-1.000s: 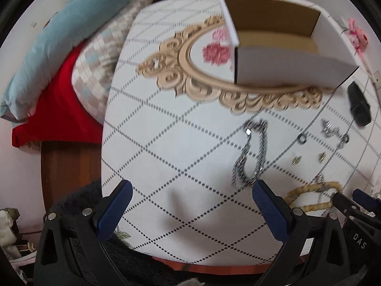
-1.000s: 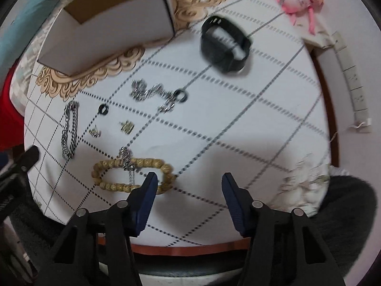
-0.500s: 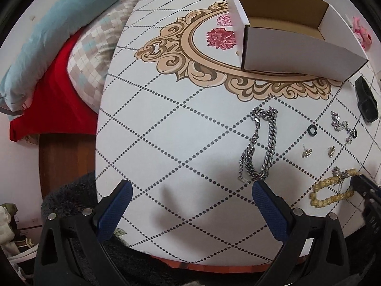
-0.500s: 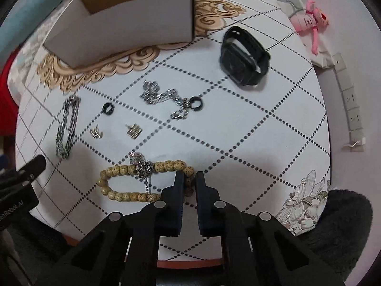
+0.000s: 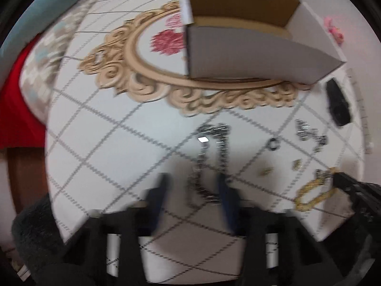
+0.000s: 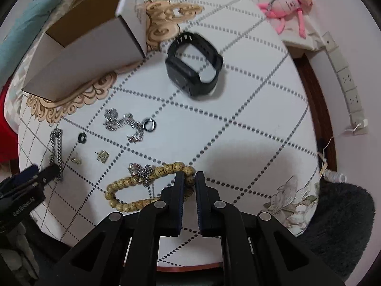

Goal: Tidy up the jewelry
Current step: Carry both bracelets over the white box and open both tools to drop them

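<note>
On the round patterned table (image 6: pixel 262 124), my right gripper (image 6: pixel 189 176) points down and is shut on the right end of a wooden bead bracelet (image 6: pixel 133 181). A small silver pendant chain (image 6: pixel 140 172) lies across the beads. In the blurred left wrist view, my left gripper (image 5: pixel 194 186) is low over the table. Its jaws are closing around the lower end of a silver curb chain (image 5: pixel 215 128); a gap still shows beside the left finger. An open white cardboard box (image 5: pixel 250 54) stands at the back.
A black watch (image 6: pixel 194 71) lies right of the box (image 6: pixel 90 57). A tangled silver chain (image 6: pixel 119 121), two rings (image 6: pixel 148 125) and gold earrings (image 6: pixel 102 156) lie mid-table. A pink toy (image 6: pixel 288 2), a power strip (image 6: pixel 345 81) and a dark fuzzy seat (image 6: pixel 340 214) surround the table.
The left gripper's jaws have come much closer together and sunk toward the silver chain. The right gripper first shut on the bead bracelet, then shifted slightly with it.
</note>
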The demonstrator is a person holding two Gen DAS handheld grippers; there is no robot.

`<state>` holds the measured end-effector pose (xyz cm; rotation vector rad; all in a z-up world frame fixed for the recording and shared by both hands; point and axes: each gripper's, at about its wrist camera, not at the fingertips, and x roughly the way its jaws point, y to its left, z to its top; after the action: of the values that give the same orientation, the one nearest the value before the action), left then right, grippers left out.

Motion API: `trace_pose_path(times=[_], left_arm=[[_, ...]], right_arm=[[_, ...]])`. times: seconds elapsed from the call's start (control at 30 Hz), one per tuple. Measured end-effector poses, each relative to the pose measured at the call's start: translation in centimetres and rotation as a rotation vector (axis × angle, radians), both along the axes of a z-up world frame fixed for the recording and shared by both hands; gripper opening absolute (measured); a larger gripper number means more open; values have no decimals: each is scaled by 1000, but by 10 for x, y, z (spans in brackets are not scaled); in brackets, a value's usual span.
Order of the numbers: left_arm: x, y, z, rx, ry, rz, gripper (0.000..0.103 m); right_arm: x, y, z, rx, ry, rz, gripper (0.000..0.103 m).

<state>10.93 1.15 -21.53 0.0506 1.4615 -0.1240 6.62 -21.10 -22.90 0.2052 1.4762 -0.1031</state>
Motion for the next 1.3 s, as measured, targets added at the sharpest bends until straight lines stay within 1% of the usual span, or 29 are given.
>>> trace_pose_path(times=[0.03,0.1,0.17,0.3,0.4,0.6,0.63,0.67,0.8,0.87,0.93,1.0,1.07,1.17,1.3], left_arm=[[1,-2,-1,17,4,-6,6],[2,-3,-1,17,-8,-13,5],[2,-1,1,-1,-9,-7,2],[-2,6,19,-40,-43,9,2],[-6,8,38,-66,-71,14,2],[-10,12,76,-115,-133,20,2],[-6,13,84,-121,-147,19,2],[-4,14,86,-127,-160,17,2],[0,11,115,-169,-208,10,2],[7,9,134,-199,-237,7,2],[15,6,152,-228,-263,5,2],[29,2,169,-254,-292,-1,2],[45,-3,179,-267,-308,-8,2],[71,-11,182,-270,-306,-28,2],[101,-18,170,-277,-260,-36,2]], right_arm=[[4,-4,-3,-9,0,9,10],[9,-6,-4,-17,1,12,10],[7,-1,-1,-12,-4,12,10],[4,-3,4,48,-30,7,10],[4,3,21,94,-68,23,9],[9,22,57,135,-138,80,9],[10,25,63,142,-150,88,9],[12,28,69,147,-161,98,9],[26,26,98,178,-223,126,9],[35,23,114,194,-252,138,9],[46,21,137,212,-295,149,9],[57,17,153,229,-327,155,9],[74,17,172,247,-360,164,9],[98,19,185,250,-381,179,9],[133,27,182,240,-356,198,9]])
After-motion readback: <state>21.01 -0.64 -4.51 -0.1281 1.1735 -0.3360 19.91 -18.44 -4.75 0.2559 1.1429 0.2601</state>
